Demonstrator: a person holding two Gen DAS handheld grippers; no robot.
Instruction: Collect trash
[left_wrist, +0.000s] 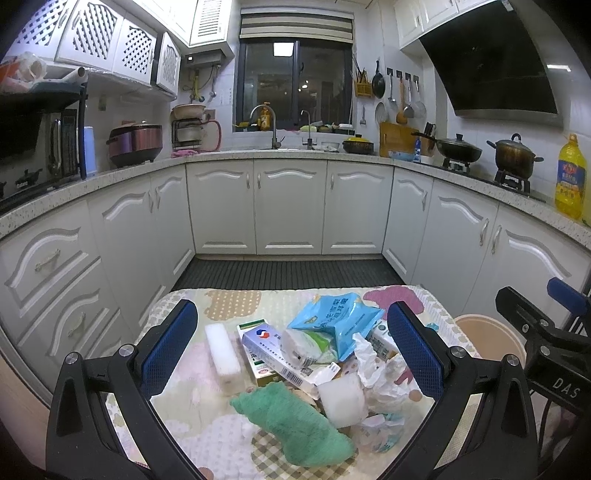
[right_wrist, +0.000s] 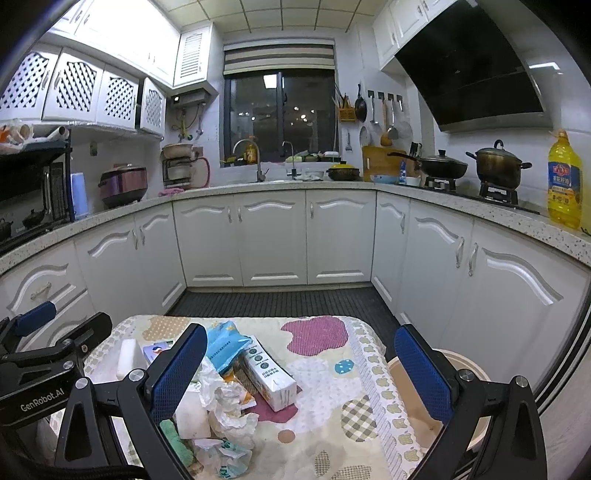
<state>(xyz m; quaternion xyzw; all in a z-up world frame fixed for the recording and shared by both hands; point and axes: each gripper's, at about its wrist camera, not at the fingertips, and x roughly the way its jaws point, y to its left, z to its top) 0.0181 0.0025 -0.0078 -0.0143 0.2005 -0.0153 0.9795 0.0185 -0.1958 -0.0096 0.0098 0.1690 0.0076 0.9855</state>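
A pile of trash lies on a small table with a patterned cloth (left_wrist: 221, 302): a green rag (left_wrist: 295, 424), a white foam block (left_wrist: 221, 352), a blue-and-white carton (left_wrist: 273, 354), a blue pouch (left_wrist: 332, 317), crumpled paper (left_wrist: 376, 369) and a white sponge block (left_wrist: 341, 400). My left gripper (left_wrist: 291, 347) is open above the pile, holding nothing. My right gripper (right_wrist: 299, 365) is open over the table's right part, with a white carton (right_wrist: 269, 373) and crumpled paper (right_wrist: 229, 406) between its fingers but apart from them. A beige bin (right_wrist: 461, 373) stands right of the table.
White kitchen cabinets (left_wrist: 288, 206) surround the table on three sides, with a dark ribbed floor mat (left_wrist: 288, 273) between. The bin also shows in the left wrist view (left_wrist: 487, 332). An oil bottle (right_wrist: 563, 181) and pots (right_wrist: 496, 162) stand on the right counter.
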